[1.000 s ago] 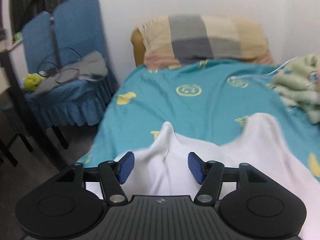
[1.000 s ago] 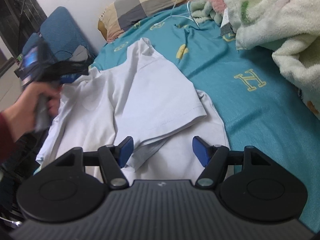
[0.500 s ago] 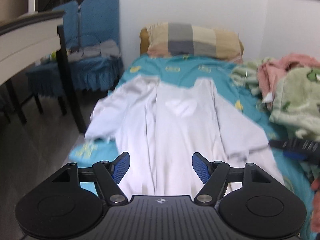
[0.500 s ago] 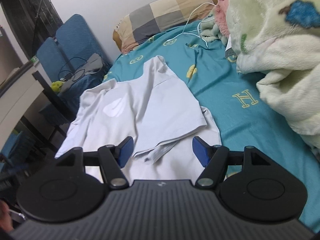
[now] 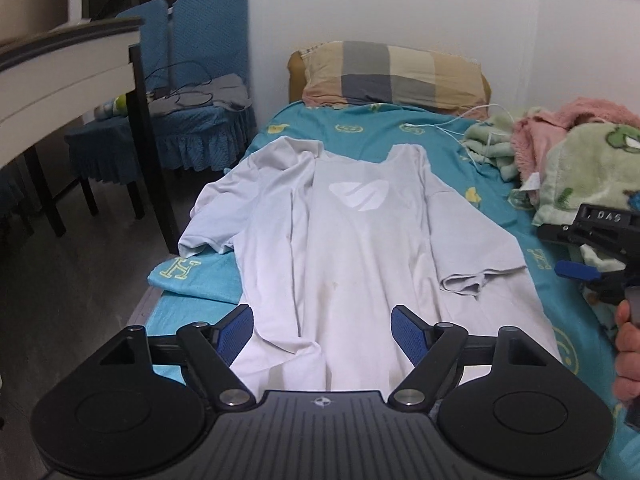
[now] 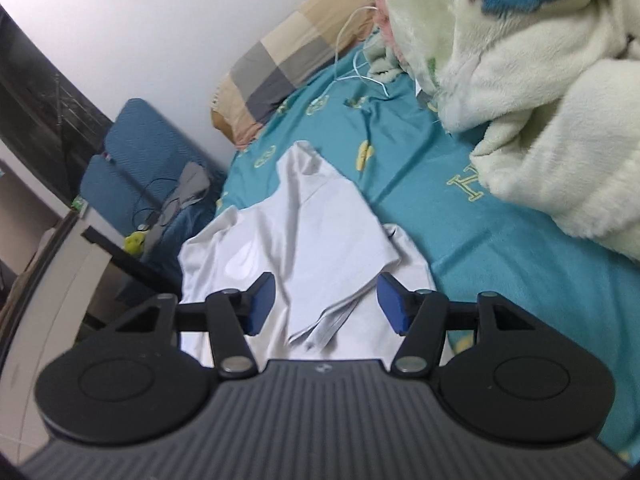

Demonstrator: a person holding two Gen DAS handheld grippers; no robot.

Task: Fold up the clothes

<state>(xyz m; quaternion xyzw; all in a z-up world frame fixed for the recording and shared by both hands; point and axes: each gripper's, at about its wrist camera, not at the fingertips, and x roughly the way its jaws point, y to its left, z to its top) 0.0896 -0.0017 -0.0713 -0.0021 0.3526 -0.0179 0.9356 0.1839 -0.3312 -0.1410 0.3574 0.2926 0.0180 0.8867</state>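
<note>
A white T-shirt [image 5: 348, 248] lies spread lengthwise on the teal bed sheet [image 5: 360, 130], neckline toward the checked pillow [image 5: 394, 76], a pale leaf-shaped print on its chest; its near hem is rumpled. The sleeve on the right of the left wrist view is folded inward over the body; the other sleeve drapes off the bed's edge.

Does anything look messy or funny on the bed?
Yes. The white T-shirt lies wrinkled; its left sleeve is bunched and hangs over the bed's edge, while the right sleeve is folded in. A white cable trails loose across the teal sheet.
</note>
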